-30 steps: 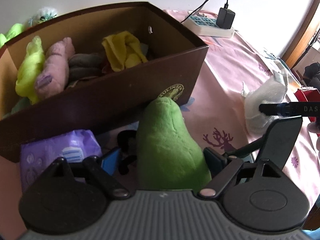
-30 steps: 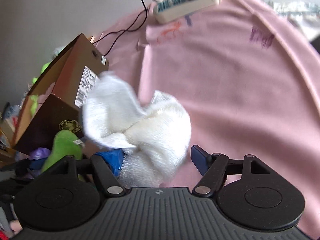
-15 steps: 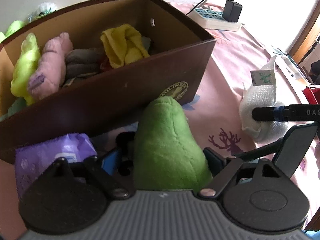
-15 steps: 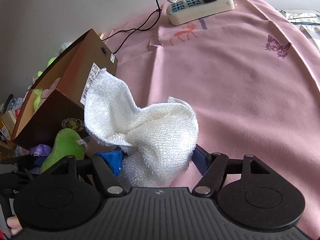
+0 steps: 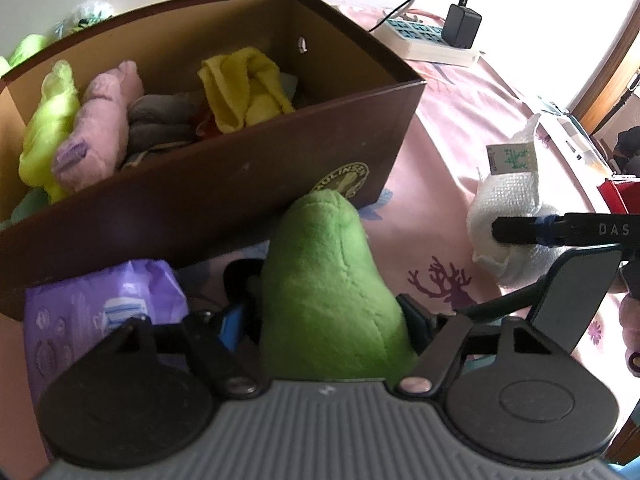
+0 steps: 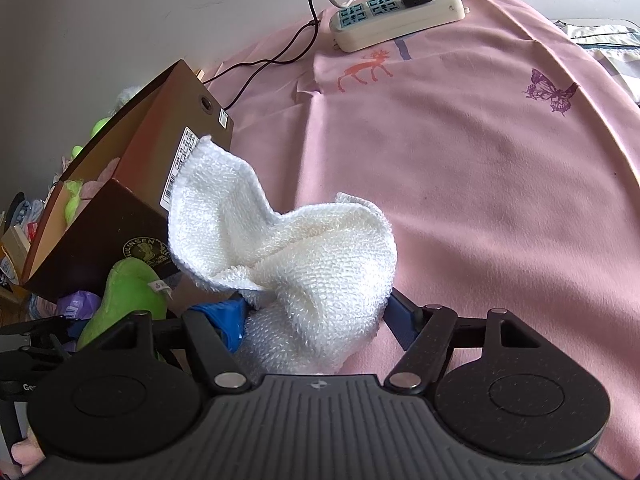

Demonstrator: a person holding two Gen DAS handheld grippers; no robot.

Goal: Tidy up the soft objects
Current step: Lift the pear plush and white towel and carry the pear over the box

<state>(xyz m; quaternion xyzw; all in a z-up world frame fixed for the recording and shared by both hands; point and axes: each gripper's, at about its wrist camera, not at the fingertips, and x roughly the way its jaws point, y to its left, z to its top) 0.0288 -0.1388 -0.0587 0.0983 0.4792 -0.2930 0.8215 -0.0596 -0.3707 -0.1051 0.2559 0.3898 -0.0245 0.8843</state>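
Observation:
My left gripper (image 5: 324,316) is shut on a green pear-shaped plush (image 5: 328,292), held just in front of the near wall of a brown cardboard box (image 5: 248,184). The box holds several soft things: a yellow cloth (image 5: 240,88), a pink plush (image 5: 100,120), a lime plush (image 5: 44,120) and grey cloth. My right gripper (image 6: 316,312) is shut on a crumpled white towel (image 6: 304,252), right of the box (image 6: 132,208) above the pink cloth. The towel also shows in the left wrist view (image 5: 508,208), and the green plush in the right wrist view (image 6: 124,296).
A purple packet (image 5: 96,312) lies at the box's near left corner. A white power strip (image 6: 400,12) with a black charger and cables sits at the far edge of the pink tablecloth (image 6: 480,180). More items lie beyond the box's left side.
Both grippers have risen, keeping their loads. The left now looks further down into the box; the right shows more of the tablecloth, and the towel has swung beside the box.

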